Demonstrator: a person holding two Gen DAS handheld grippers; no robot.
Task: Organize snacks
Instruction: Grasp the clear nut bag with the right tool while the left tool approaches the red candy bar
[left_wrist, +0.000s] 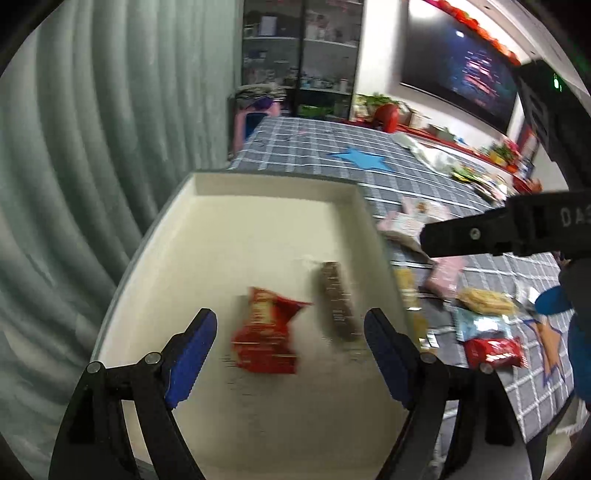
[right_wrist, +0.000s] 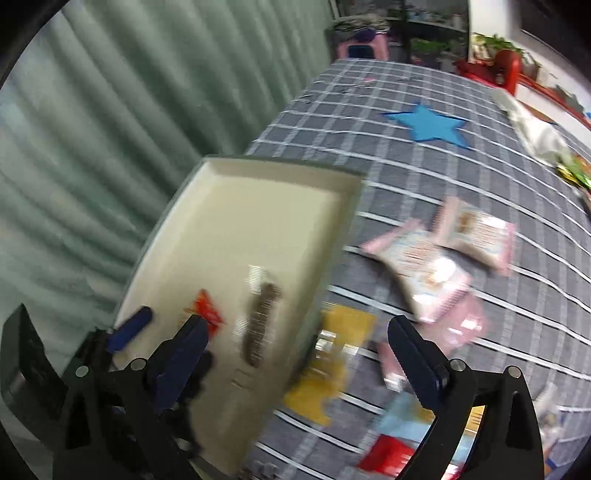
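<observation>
A cream tray (left_wrist: 258, 229) lies at the left end of the checked table. A red snack packet (left_wrist: 266, 332) and a brown bar in clear wrap (left_wrist: 338, 301) lie loose on its floor. My left gripper (left_wrist: 290, 315) hangs open above the tray, the red packet showing below, between its blue pads, which do not touch it. In the right wrist view the same tray (right_wrist: 258, 221), brown bar (right_wrist: 262, 325) and red packet (right_wrist: 207, 314) appear, blurred. My right gripper (right_wrist: 297, 325) is open over the tray's right rim and a yellow packet (right_wrist: 332, 354), holding nothing.
Loose snacks lie right of the tray: pink packets (right_wrist: 424, 266), a red packet (left_wrist: 495, 350), a pale blue one (left_wrist: 476, 325) and a clear pack of wafers (left_wrist: 484, 299). A green curtain (left_wrist: 74, 184) hangs close on the left. A blue sleeve (left_wrist: 580, 332) is at the right edge.
</observation>
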